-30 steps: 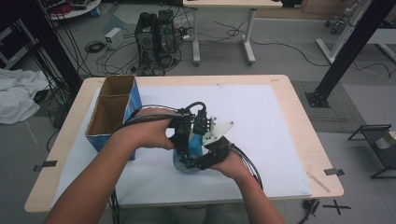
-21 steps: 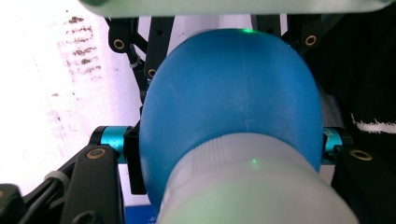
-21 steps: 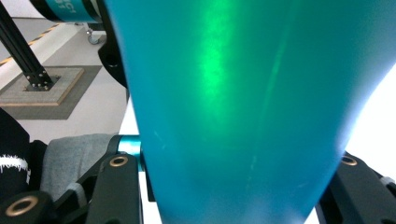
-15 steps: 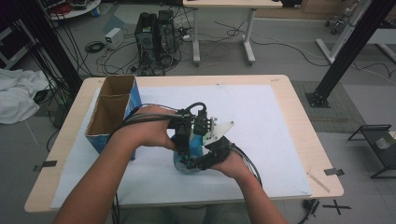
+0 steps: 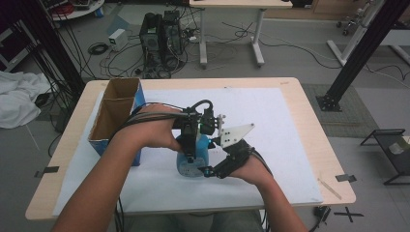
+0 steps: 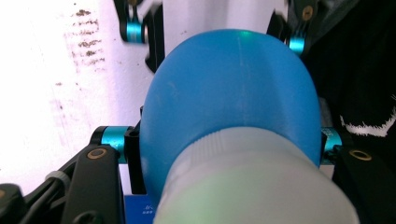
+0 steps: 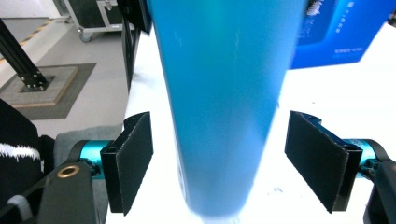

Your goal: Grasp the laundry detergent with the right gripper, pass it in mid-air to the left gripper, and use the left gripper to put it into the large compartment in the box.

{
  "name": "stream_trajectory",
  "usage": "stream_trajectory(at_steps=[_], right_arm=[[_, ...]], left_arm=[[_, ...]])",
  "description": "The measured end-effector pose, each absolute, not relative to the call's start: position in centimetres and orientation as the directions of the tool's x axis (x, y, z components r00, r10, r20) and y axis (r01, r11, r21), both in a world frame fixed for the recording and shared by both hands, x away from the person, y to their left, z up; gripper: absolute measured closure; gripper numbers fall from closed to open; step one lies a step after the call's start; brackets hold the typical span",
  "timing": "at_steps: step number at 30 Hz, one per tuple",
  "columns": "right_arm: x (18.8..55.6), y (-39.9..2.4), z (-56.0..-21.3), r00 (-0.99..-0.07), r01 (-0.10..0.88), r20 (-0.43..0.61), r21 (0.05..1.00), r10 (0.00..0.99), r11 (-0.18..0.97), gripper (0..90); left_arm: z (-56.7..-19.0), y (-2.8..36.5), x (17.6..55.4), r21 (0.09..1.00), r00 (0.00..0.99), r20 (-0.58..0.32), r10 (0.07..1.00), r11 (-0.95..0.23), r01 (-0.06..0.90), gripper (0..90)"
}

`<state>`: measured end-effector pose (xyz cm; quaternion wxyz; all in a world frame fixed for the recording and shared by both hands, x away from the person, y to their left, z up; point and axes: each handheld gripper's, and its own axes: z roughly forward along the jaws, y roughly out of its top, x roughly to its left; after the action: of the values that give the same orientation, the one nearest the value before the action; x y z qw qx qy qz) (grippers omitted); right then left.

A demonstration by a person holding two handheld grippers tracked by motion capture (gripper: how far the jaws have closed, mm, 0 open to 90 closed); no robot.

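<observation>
left gripper (image 5: 192,145): jaws clenched on blue bottle (image 5: 193,157) | right gripper (image 5: 217,166): jaws just released, opening, bottle between, untouched | bottle: near surface's (image 5: 309,121) front edge

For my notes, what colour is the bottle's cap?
White, on the blue bottle; cap shows best in the left gripper view.
</observation>
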<state>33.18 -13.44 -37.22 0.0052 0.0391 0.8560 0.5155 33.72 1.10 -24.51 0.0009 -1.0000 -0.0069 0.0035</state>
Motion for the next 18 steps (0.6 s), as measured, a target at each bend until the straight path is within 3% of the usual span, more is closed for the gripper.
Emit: stream_trajectory(at_steps=[6, 7, 9, 12, 18], right_arm=[[33.4, -15.4, -36.4, -0.994, 0.067, 0.012, 0.860, 0.111, 0.506, 20.5], [33.1, -15.9, -36.1, -0.990, 0.109, 0.045, 0.842, 0.134, 0.528, 20.5], [33.2, -16.5, -35.5, -0.990, 0.085, 0.011, 0.840, 0.139, 0.536, 20.4], [33.3, -17.5, -34.7, -0.985, 0.084, -0.017, 0.817, 0.169, 0.570, 13.3], [33.3, -18.8, -33.1, -0.983, 0.059, -0.066, 0.775, 0.173, 0.629, 13.2]], left_arm=[[-23.4, 1.5, 33.7, -0.008, 0.998, -0.025, 0.049, -0.999, 0.049, 39.2], [-23.0, 1.6, 33.8, -0.012, 0.999, -0.014, 0.038, -0.999, 0.038, 39.2], [-22.3, 2.0, 34.0, -0.008, 0.999, -0.019, 0.051, -0.999, 0.051, 39.2], [-20.9, 2.9, 34.3, 0.002, 0.995, -0.022, 0.097, -0.995, 0.097, 39.2], [-17.5, 5.1, 35.1, -0.004, 0.976, 0.000, 0.216, -0.976, 0.216, 39.2]])
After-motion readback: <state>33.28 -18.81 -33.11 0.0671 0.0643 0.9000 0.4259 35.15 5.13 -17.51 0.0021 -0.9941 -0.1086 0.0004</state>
